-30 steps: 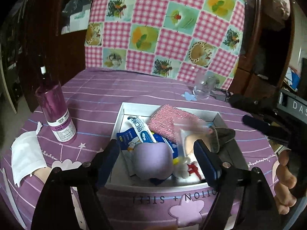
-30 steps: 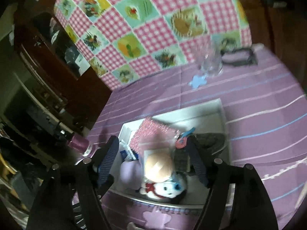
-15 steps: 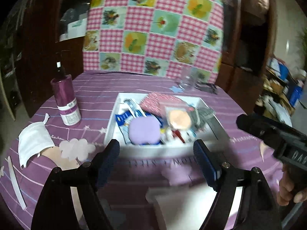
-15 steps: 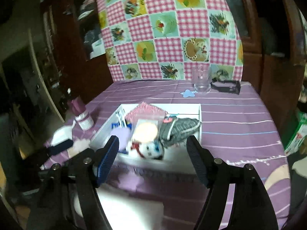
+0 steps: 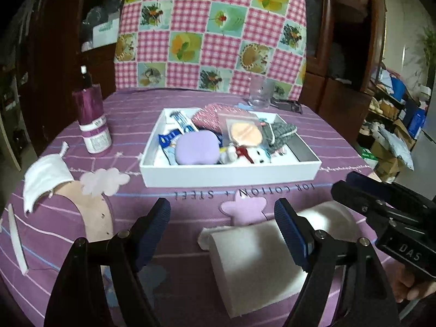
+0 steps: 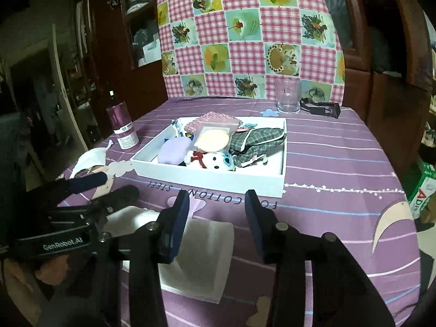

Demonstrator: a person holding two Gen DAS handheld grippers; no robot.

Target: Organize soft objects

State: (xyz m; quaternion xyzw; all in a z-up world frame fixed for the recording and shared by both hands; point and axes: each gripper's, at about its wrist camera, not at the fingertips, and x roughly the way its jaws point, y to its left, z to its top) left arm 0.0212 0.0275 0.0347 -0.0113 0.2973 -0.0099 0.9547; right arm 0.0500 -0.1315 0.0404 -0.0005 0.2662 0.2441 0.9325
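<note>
A white box (image 5: pixel 229 175) (image 6: pixel 207 179) stands on the purple tablecloth and holds several soft things: a lilac pouch (image 5: pixel 197 148), a round peach puff in a clear bag (image 5: pixel 245 133), a white plush toy (image 6: pixel 215 160), a pink sponge cloth (image 5: pixel 212 114) and a grey checked cloth (image 6: pixel 256 141). A folded white cloth (image 5: pixel 253 261) (image 6: pixel 201 256) lies near the table's front edge. My left gripper (image 5: pixel 222 223) is open and empty just above that cloth's left part. My right gripper (image 6: pixel 216 212) is open and empty over its right edge.
A purple bottle (image 5: pixel 92 120) stands left of the box. A white face mask (image 5: pixel 43 177) lies at the left edge. A clear glass (image 6: pixel 288 98) and a black clip (image 6: pixel 321 107) sit behind the box. A checked chair back rises beyond the table.
Both grippers have pulled back from over the box toward the table's front edge. The folded white cloth has come into view beneath them.
</note>
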